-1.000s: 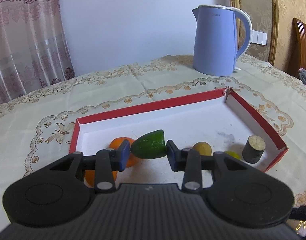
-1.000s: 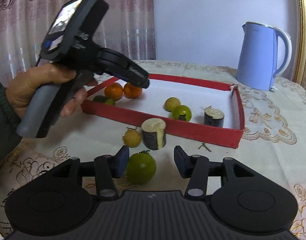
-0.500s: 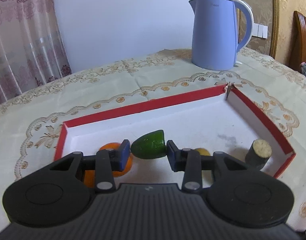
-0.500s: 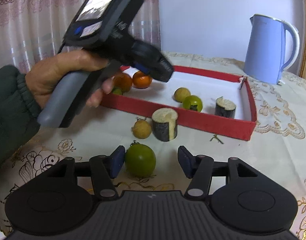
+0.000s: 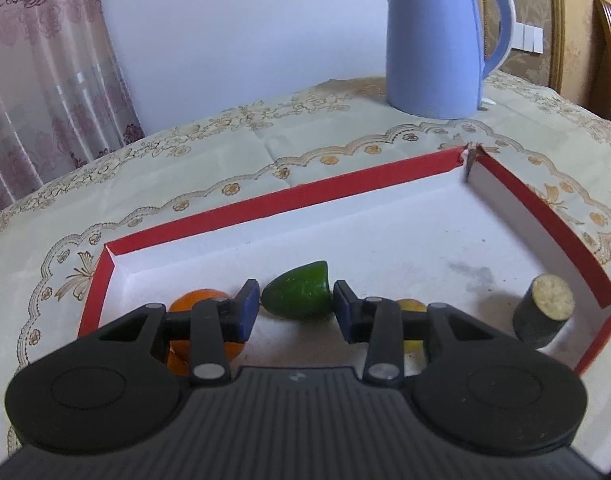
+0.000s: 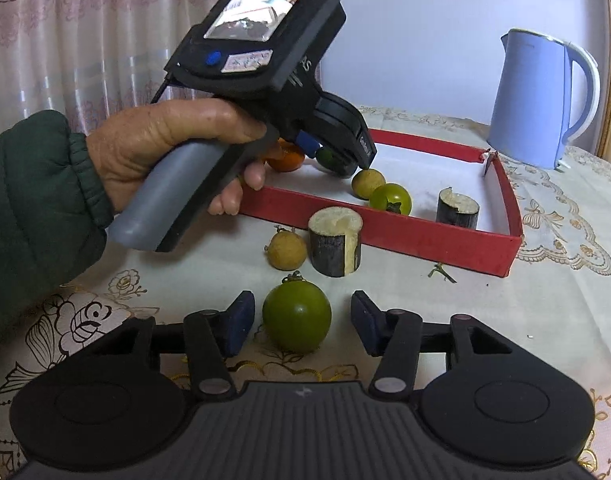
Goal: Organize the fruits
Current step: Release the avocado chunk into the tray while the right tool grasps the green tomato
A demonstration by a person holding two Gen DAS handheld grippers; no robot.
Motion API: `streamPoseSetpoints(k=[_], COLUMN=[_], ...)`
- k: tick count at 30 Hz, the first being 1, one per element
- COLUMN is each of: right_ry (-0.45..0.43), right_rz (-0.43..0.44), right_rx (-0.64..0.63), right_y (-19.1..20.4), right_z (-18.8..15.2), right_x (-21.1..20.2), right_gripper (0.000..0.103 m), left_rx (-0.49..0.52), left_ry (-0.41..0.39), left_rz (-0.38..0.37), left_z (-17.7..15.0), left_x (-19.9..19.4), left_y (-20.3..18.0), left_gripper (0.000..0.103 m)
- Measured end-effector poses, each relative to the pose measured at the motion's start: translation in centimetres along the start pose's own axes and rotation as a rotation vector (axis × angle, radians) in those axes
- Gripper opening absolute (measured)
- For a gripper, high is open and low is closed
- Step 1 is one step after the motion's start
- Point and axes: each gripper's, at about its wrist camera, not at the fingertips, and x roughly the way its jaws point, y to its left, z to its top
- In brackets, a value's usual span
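My left gripper point(image 5: 296, 308) is shut on a green cut fruit piece point(image 5: 299, 294), held low over the near left part of the red tray point(image 5: 265, 204). Beside it in the tray lie an orange point(image 5: 197, 300) and a small yellow-brown fruit point(image 5: 411, 305). In the right wrist view a person's hand point(image 6: 173, 148) holds that left gripper point(image 6: 339, 160) over the tray point(image 6: 385, 236). My right gripper point(image 6: 301, 320) is closing its jaws around a round green fruit point(image 6: 296, 316) on the tablecloth, with a gap at each pad.
A dark cane chunk point(image 6: 335, 246) and a small tan fruit point(image 6: 286, 250) sit outside the tray's near wall. Inside are a green fruit point(image 6: 390, 198) and another cane chunk point(image 6: 457, 210). A blue kettle point(image 6: 533, 100) stands behind the tray.
The left gripper has moved forward and lower over the tray with the green piece still in it. The right gripper's jaws widened, then narrowed again around the round green fruit.
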Motion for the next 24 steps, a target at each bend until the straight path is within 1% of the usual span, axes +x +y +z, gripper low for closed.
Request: streamPoseSetpoints(k=[1, 2, 3, 4, 6, 7, 9, 12, 15, 17, 18, 19, 22, 24], right_ry=[-0.003, -0.005, -0.007, -0.009, -0.013, -0.014, -0.023, -0.028, -0.030, -0.033, -0.034, -0.034, -0.037, -0.037], right_rz=[0.000, 0.000, -0.001, -0.002, 0.002, 0.003, -0.012, -0.015, -0.015, -0.017, -0.018, -0.019, -0.023, -0.030], right_rx=[0.004, 0.008, 0.012, 0.014, 0.010, 0.005, -0.015, -0.004, -0.005, -0.004, -0.003, 0.000, -0.003, -0.006], right_y=[0.0, 0.0, -0.1, -0.1, 0.1, 0.3, 0.8, 0.8, 0.7, 0.8, 0.8, 0.8, 0.8, 0.9], right_z=[0.0, -0.1, -0.1, -0.2, -0.2, -0.2, -0.3, -0.4, -0.4, -0.4, -0.4, -0.4, -0.5, -0.5], right_x=[-0.1, -0.2, -0.2, -0.3, -0.4, -0.5, -0.6, -0.7, -0.6, -0.6, -0.7, -0.6, -0.6, -0.6], right_gripper=[0.047, 0.046, 0.045, 0.042, 0.036, 0.033, 0.033, 0.033, 0.033, 0.033, 0.033, 0.033, 0.033, 0.033], left_rx=[0.002, 0.004, 0.005, 0.002, -0.016, -0.018, -0.019, -0.009, -0.036, -0.074, -0.105, -0.128, -0.184, -0.250], left_ry=[-0.003, -0.004, -0.001, 0.001, -0.013, -0.020, -0.048, -0.094, -0.132, -0.155, -0.174, -0.191, -0.237, -0.250], left_rz=[0.000, 0.002, -0.002, -0.011, -0.014, -0.013, 0.010, 0.056, 0.044, 0.050, 0.049, 0.049, 0.084, 0.079], left_z=[0.0, 0.0, 0.0, 0.0, 0.0, -0.1, -0.2, -0.6, -1.0, -1.6, -2.1, -2.6, -4.7, -6.4], left_x=[0.0, 0.1, 0.1, 0.1, -0.2, -0.3, -0.9, -1.9, -3.6, -5.0, -5.9, -6.8, -9.3, -10.6], left_y=[0.0, -0.1, -0.2, -0.3, -0.3, -0.4, -0.6, -0.5, 0.4, 1.4, 2.1, 2.6, 4.3, 5.7], left_gripper=[0.038, 0.041, 0.049, 0.052, 0.068, 0.071, 0.084, 0.087, 0.087, 0.089, 0.093, 0.094, 0.098, 0.099])
